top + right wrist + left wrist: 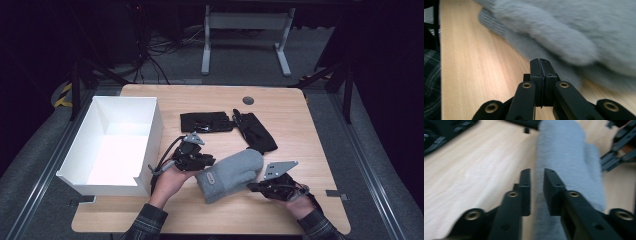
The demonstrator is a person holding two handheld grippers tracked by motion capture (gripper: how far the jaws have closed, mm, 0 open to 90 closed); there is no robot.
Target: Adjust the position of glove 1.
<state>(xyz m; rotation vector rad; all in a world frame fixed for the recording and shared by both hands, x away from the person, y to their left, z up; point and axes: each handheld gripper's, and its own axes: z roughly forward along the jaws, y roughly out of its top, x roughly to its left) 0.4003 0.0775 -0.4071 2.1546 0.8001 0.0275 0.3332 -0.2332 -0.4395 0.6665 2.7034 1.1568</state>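
A grey fleece mitten lies flat on the wooden table, cuff toward the front. My left gripper is at its left edge. In the left gripper view the jaws stand a narrow gap apart, and the mitten's edge shows in that gap. Whether the pads touch the fabric I cannot tell. My right gripper sits at the mitten's front right. Its jaws are shut with nothing between them, just short of the mitten's thumb.
Two black gloves lie behind the mitten at mid-table. A tall open white box stands at the table's left edge, close to my left hand. A round cable grommet is at the back.
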